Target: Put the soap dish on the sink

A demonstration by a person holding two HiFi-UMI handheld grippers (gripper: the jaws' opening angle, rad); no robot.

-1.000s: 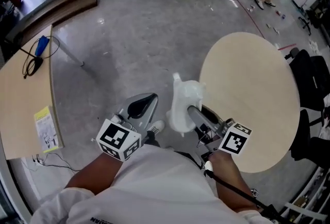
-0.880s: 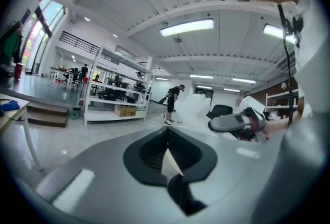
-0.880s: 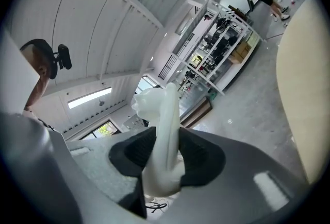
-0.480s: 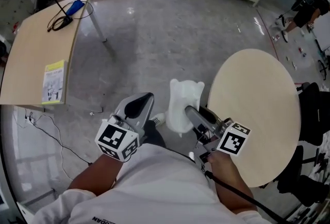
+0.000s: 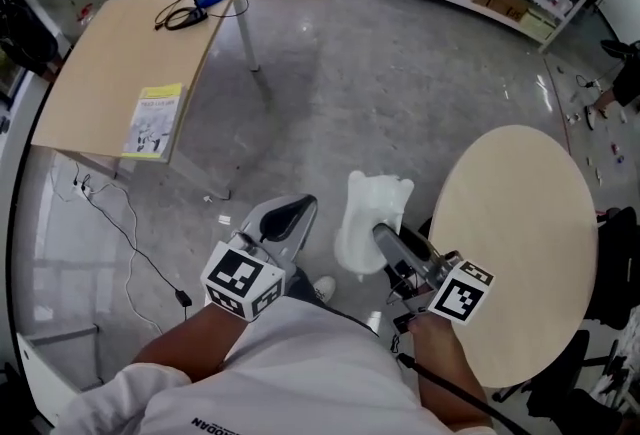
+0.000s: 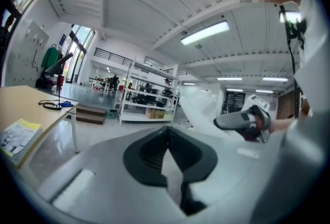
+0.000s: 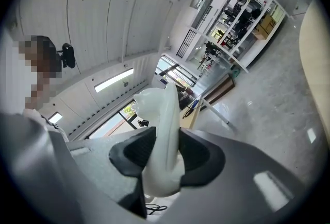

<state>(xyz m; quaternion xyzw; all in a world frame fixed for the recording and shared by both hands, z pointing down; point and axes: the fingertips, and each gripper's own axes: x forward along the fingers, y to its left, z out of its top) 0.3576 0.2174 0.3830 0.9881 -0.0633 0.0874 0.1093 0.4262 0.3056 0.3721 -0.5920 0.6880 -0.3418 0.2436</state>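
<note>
Currently we hold the right gripper with its fingers part open and clamped on the white soap dish. We carry the dish in the air above the floor, beside the round counter. Its long axis runs along the fingers, pointing away from us. On the left gripper, the fingers meet at their tips and hold nothing.

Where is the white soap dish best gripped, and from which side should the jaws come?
Grip the thin wall at its near end, coming from the person's side, as the right gripper does. The soap dish stands on edge there, so the pads press on its two faces; its broad width would probably not fit between the jaws.
</note>
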